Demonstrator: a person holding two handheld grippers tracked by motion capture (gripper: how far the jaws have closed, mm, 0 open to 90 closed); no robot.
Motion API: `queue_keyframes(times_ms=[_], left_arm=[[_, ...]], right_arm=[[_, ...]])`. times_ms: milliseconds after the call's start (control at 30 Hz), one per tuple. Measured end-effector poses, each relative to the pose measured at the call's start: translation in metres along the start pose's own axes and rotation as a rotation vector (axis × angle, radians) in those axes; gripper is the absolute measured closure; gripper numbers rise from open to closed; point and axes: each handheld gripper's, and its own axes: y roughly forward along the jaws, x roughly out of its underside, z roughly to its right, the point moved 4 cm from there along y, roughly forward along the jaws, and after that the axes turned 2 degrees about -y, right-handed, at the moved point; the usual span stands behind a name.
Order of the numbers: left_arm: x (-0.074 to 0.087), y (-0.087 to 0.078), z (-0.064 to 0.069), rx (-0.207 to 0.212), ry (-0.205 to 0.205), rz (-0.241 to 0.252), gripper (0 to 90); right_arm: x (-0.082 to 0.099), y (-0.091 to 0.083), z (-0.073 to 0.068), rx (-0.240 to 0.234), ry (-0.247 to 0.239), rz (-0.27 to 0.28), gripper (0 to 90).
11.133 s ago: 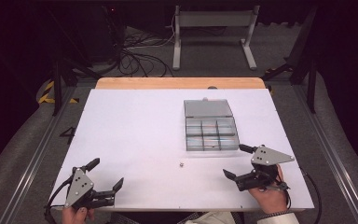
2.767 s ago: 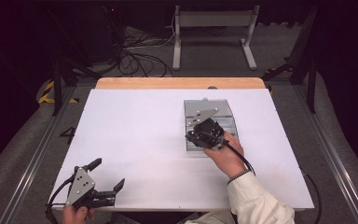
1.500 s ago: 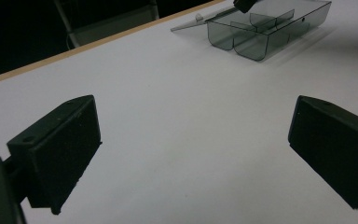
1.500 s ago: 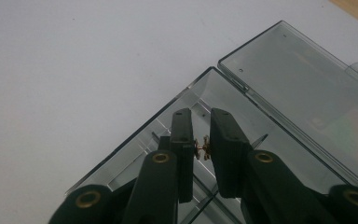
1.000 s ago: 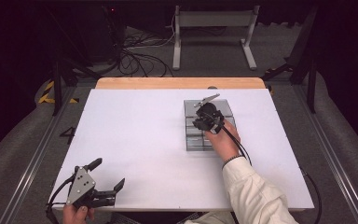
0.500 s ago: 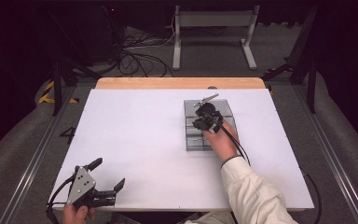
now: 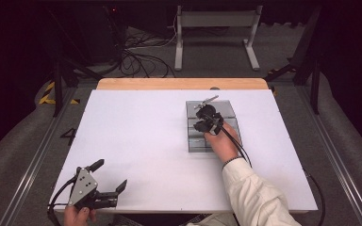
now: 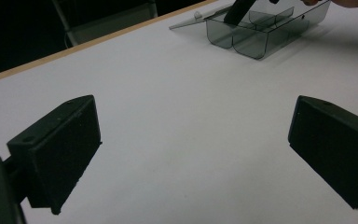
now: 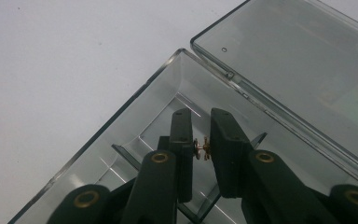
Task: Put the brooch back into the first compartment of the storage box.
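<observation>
The right claw [image 9: 201, 150], pinching a tiny brass part [image 9: 201, 149] over a far compartment of the clear box [image 9: 135, 133] near the surface's far right, should next lower and release; the left claw [image 7: 107, 184] rests open at the near-left corner.

dark lab: floor cables [image 7: 139, 59], rails [image 7: 33, 160]

The high view looks forward and down from above the person's side onto the whole white rectangular bench [image 7: 136, 141]. The left gripper view sits low, facing across it toward the far-off clear smoky plastic compartment box [image 8: 261, 35]. The right gripper view peers close into that box [image 9: 135, 126], which the high view also shows [image 7: 195, 141].
</observation>
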Motion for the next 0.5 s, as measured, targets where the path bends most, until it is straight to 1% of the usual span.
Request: queue_keyframes(times_ms=[233,300,367,500], left_arm=[[-0.0003,0.0003,-0.0001,0.002,0.0,0.002,2.9],[-0.0003,0.0007,0.0006,0.005,-0.007,0.003,2.9],[-0.0004,0.0009,0.0005,0.005,-0.007,0.002,2.9],[-0.0007,0.0015,0.0006,0.007,-0.005,0.001,2.9]], right_arm=[[-0.0004,0.0039,-0.0022,0.003,-0.005,-0.01,79.8],[-0.0007,0.0042,-0.0026,0.004,-0.008,-0.01,79.7],[-0.0011,0.0041,-0.0029,0.0,-0.011,-0.011,79.5],[-0.002,0.003,-0.0035,0.007,-0.015,-0.003,75.9]])
